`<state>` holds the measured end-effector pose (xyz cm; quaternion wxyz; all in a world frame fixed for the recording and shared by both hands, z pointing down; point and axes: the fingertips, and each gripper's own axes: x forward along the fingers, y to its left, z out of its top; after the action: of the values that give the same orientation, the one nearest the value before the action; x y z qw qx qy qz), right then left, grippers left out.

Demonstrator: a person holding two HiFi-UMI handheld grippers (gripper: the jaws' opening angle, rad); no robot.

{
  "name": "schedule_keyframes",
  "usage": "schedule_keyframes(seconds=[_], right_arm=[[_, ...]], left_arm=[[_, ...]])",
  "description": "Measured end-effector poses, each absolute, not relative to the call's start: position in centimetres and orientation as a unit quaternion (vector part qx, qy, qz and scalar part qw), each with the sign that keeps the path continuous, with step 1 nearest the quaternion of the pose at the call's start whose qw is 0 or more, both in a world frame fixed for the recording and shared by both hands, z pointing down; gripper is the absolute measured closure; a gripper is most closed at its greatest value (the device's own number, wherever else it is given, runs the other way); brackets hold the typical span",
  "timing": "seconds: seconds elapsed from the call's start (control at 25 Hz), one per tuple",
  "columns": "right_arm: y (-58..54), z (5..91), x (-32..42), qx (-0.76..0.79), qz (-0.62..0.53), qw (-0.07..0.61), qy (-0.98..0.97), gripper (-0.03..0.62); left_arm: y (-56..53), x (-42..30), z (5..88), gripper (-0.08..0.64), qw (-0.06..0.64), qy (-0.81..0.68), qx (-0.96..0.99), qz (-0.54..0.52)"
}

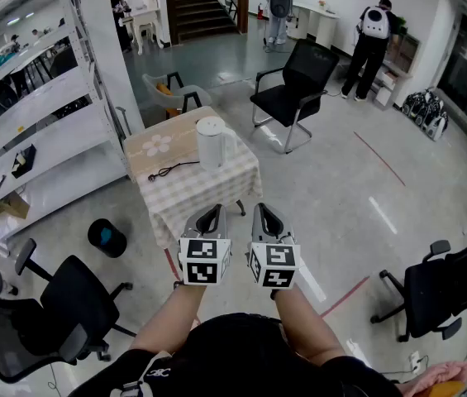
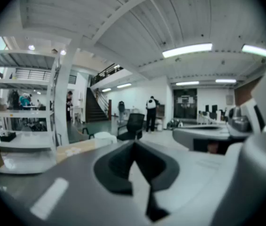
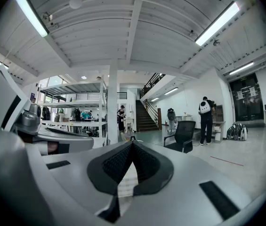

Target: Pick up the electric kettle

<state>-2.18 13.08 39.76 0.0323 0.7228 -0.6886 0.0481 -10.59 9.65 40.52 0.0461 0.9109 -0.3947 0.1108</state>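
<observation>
The white electric kettle (image 1: 212,143) stands upright on a small table with a checked cloth (image 1: 192,193), its black cord (image 1: 171,170) lying to its left. Both grippers hover side by side in front of the table's near edge, well short of the kettle. My left gripper (image 1: 212,211) is shut and empty; in the left gripper view its jaws (image 2: 133,145) meet at a point, and the kettle's white top (image 2: 105,136) shows just beyond them. My right gripper (image 1: 262,208) is also shut with nothing in it (image 3: 133,144). Checked cloth (image 3: 125,182) shows below its jaw tips.
A black office chair (image 1: 295,85) stands behind the table and a pale chair (image 1: 171,89) at its far left. White shelving (image 1: 43,131) runs along the left. A black bin (image 1: 107,236) and another black chair (image 1: 76,304) are near left. People (image 1: 374,44) stand far back.
</observation>
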Motion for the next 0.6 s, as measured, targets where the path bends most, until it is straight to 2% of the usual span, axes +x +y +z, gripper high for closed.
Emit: schedule_keyframes(seconds=[0.6], right_arm=[[13.5,41.5,0.4,0.718,0.064,0.018,-0.693,0.594]], left_arm=[[10.0,-7.6,42.5,0.561,0.085,-0.391,0.909,0.115]])
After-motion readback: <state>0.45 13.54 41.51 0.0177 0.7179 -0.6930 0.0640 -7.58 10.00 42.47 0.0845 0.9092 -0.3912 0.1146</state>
